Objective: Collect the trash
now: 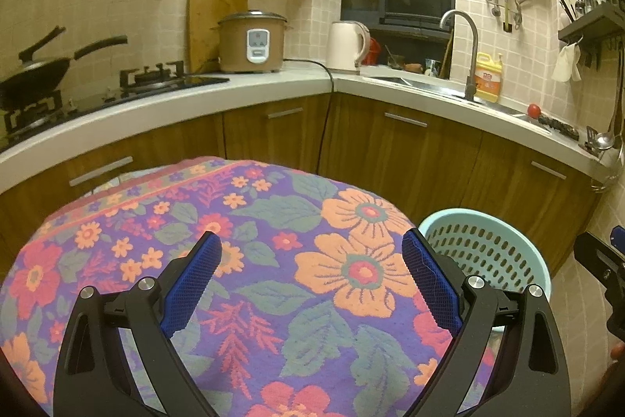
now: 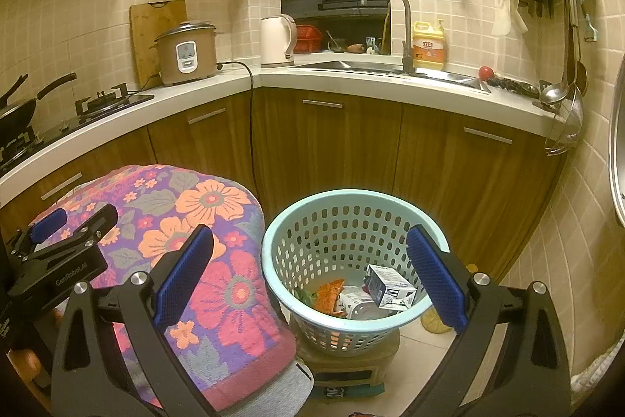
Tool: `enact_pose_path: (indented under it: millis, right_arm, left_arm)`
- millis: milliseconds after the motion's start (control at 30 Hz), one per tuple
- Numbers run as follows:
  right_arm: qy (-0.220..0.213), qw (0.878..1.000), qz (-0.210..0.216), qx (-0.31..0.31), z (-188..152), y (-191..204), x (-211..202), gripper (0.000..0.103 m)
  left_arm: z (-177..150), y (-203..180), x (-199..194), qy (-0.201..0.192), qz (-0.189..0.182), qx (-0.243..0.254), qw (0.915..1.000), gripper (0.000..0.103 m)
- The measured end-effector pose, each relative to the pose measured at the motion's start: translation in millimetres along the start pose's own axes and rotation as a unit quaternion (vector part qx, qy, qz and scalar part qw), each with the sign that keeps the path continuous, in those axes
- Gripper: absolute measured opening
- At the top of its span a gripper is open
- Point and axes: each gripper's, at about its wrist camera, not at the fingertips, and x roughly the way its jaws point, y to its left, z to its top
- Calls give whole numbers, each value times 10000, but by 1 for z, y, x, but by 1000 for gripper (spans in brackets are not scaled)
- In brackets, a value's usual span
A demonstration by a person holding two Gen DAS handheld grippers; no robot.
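Fingers on both grippers spread wide, nothing between the blue pads. Left gripper (image 1: 311, 249) hangs over the floral cloth (image 1: 250, 260), pads clear of the fabric, not touching. Right gripper (image 2: 310, 245) sits w/ left finger (image 2: 183, 276) over the cloth's right edge and right finger (image 2: 435, 276) over the basket's right rim; the gap between them frames the basket mouth.

Trash is in the light-blue perforated basket (image 2: 297, 221): white/blue carton (image 2: 390, 286) tilted against the inner wall, orange wrapper (image 2: 328, 296), a white crumpled container (image 2: 357, 303), something green at the left, can't ID it. All sits at the bottom, well below the rim.

Basket stands on a low stool (image 2: 351, 362) on the tiled floor, left rim just beside the cloth's draped edge. Can't tell whether they touch. Behind the basket: wood cabinet doors (image 2: 324, 143), near the back rim. Right of it: open floor up to the tiled wall, w/ a yellowish pad (image 2: 433, 321) on the floor just beside the stool.

In the left wrist view only the basket's upper part shows, half hidden by the right finger; the right gripper's body pokes in at the far right edge. In the right wrist view the left gripper sits over the cloth's left part, well apart from the basket.

Counter edge wraps the corner above the cabinets: rice cooker (image 2: 187, 55), kettle (image 2: 277, 40), sink faucet (image 2: 390, 22), dish soap bottle (image 2: 429, 45).
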Motion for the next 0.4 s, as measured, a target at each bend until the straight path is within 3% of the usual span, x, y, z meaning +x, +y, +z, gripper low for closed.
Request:
enact_pose_path:
  millis: [400]
  right_arm:
    - [1, 10000, 1, 4, 0, -1, 0, 94]
  left_arm:
    - [0, 0, 1, 87, -119, -67, 9999, 93]
